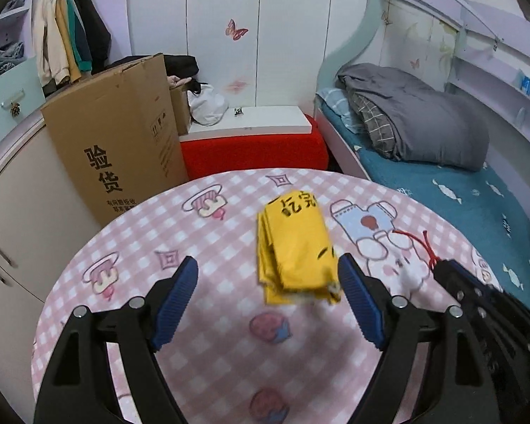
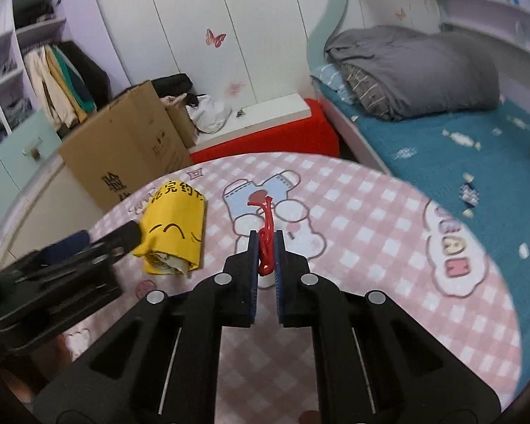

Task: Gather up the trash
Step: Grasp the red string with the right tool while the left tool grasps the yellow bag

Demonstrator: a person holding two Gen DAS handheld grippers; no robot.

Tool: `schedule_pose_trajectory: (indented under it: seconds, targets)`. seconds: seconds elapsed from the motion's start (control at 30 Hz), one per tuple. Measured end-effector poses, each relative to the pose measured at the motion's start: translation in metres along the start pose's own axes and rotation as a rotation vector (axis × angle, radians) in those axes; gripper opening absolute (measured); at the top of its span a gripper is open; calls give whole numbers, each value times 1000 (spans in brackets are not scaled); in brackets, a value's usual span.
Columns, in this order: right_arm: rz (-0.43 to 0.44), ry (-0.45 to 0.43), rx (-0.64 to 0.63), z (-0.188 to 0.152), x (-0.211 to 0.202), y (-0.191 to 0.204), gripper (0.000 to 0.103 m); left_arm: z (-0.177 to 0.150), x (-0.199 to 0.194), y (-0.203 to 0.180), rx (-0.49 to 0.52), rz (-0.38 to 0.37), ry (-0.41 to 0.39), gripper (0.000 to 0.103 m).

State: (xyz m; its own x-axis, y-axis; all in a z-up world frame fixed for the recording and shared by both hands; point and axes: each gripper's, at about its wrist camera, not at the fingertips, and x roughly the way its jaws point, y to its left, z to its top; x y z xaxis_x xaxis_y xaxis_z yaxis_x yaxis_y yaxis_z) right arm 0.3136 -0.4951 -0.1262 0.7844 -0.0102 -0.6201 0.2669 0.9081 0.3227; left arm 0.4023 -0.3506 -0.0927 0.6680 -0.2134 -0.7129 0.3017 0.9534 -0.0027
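Behind everything, a bed (image 1: 477,190) with a teal cover runs along the right side of the room, and a grey quilt (image 1: 417,120) lies bunched at its far end. White wardrobe doors (image 1: 222,35) with butterfly stickers fill the back wall. A tall cardboard box (image 1: 116,134) leans at the left, just beyond the worktop (image 1: 208,318), which wears a pink checked cloth with cartoon prints. A red cushioned bench (image 1: 254,152) sits between the box and the bed, with a white board (image 1: 251,123) on top of it.

On the worktop lies a folded yellow bag (image 1: 296,247) with black printing, flat on the cloth near the middle. The left gripper (image 1: 268,279) hovers over it with its jaws spread wide; the bag lies between them, its near right corner just beside the right blue pad, and neither pad presses on it.

To the right of the bag, the right gripper (image 2: 266,247) has its jaws closed tight on a bunch of red string (image 2: 266,236). The gathered part of the string is pinched between the blue pads, and a loose end trails forward across the cloth onto the blue cartoon print. The string and the yellow bag lie apart from each other.
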Motion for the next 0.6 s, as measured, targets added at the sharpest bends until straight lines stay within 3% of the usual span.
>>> schedule_pose_trajectory:
  seconds: [0.27, 0.37, 0.6]
  targets:
    - [21, 23, -31, -1, 7, 6, 8, 2, 44, -10, -16, -4, 87, 79]
    - [31, 30, -45, -3, 7, 13, 8, -4, 53, -6, -30, -91, 136, 55]
    - [67, 58, -125, -16, 2, 50, 8, -10, 22, 15, -21, -119, 94, 32]
